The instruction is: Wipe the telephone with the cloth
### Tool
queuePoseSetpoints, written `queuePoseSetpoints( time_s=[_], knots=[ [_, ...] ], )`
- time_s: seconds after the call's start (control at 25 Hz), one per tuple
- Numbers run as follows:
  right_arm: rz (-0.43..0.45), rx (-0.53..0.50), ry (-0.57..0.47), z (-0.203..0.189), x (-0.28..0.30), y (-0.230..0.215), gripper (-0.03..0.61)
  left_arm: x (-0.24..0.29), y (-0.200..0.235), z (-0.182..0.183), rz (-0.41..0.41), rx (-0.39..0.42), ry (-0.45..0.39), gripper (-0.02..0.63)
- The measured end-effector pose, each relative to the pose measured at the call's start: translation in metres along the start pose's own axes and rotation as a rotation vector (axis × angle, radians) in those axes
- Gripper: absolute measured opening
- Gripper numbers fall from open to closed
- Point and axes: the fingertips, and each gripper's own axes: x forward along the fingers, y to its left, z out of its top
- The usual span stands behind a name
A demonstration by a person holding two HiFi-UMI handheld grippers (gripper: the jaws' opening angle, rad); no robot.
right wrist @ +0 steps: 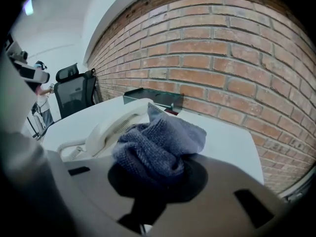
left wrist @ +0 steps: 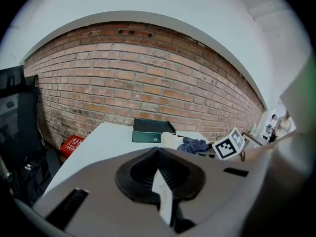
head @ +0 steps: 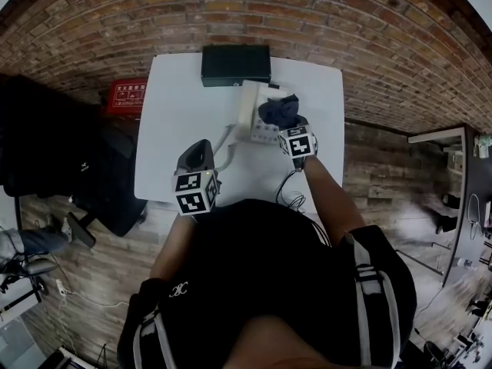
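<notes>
A white telephone (head: pixel 252 114) stands on the white table (head: pixel 177 114), right of centre toward the back. A dark blue cloth (head: pixel 278 110) rests bunched on the phone's right side, and my right gripper (head: pixel 284 123) is shut on it. In the right gripper view the cloth (right wrist: pixel 158 142) fills the jaws, with the handset (right wrist: pixel 116 126) just left of and behind it. My left gripper (head: pixel 201 147) hovers over the table's front left, shut and holding nothing. In the left gripper view its tip (left wrist: pixel 159 154) points at the far telephone (left wrist: pixel 170 139) and cloth (left wrist: pixel 194 144).
A black flat box (head: pixel 236 65) lies at the table's back edge against the brick wall (head: pixel 323 21). The phone's cord (head: pixel 290 198) trails off the front edge. A black office chair (head: pixel 54 152) and a red box (head: pixel 127 96) are on the floor to the left.
</notes>
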Motion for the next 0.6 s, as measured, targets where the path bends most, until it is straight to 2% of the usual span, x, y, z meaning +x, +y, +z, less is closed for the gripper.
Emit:
queuePoseSetpoints(
  time_s=[0.28,0.48,0.6],
  knots=[
    [-0.073,0.078,-0.032,0.034,0.021,-0.035,0.051,-0.003,0.0,-0.002,0.014,-0.002,-0.003,-0.008],
    [-0.098,0.156,-0.032,0.044,0.01,-0.037,0.049,-0.006,0.002,-0.001,0.02,-0.006,-0.011,-0.008],
    [-0.095,0.206,-0.118,0.049,-0.01,-0.032,0.048,-0.007,0.002,-0.002,0.021,-0.009,-0.013,-0.008]
  ],
)
